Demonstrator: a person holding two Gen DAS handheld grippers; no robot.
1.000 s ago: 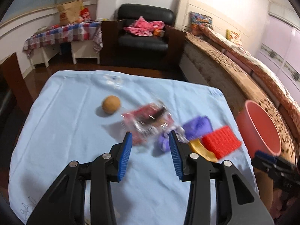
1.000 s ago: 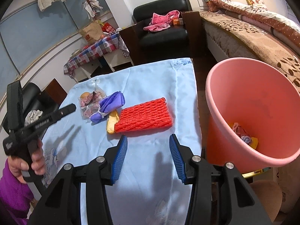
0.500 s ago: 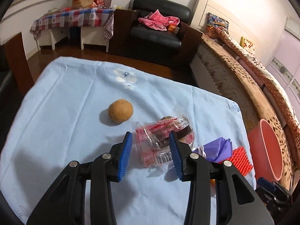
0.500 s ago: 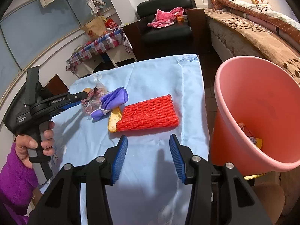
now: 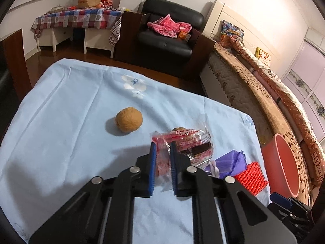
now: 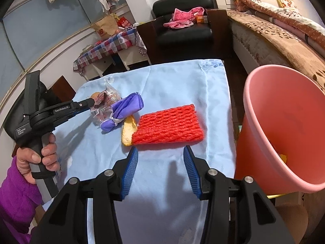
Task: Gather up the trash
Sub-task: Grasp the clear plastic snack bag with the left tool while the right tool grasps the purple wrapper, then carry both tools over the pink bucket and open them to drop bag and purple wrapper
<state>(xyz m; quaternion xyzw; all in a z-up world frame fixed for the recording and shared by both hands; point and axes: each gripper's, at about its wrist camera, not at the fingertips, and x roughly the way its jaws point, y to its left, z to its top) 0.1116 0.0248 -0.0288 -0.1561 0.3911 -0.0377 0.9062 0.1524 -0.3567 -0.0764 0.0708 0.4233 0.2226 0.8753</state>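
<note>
So the left gripper [image 5: 162, 152] is closing on the crinkly snack wrapper [image 5: 182, 148], just left of the purple cloth [image 5: 229, 162]; its contents are hard to make out; right gripper [image 6: 160, 162] hangs open near the red mesh pad [image 6: 168, 126], beside the half-cropped pink bin [image 6: 284, 122].

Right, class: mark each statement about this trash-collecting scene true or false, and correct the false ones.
1. The left gripper has a clear plastic snack wrapper between its closing jaws. True.
2. The right gripper holds the red foam net. False: its jaws are open and empty, just short of the net.
3. The pink bucket stands on the blue tablecloth. False: it stands beside the table, off its right edge.
4. A round brown ball-like thing lies alone on the cloth, apart from the wrapper. True.
5. The purple cloth lies inside the bucket. False: it lies on the tablecloth, between the wrapper and the net.
</note>
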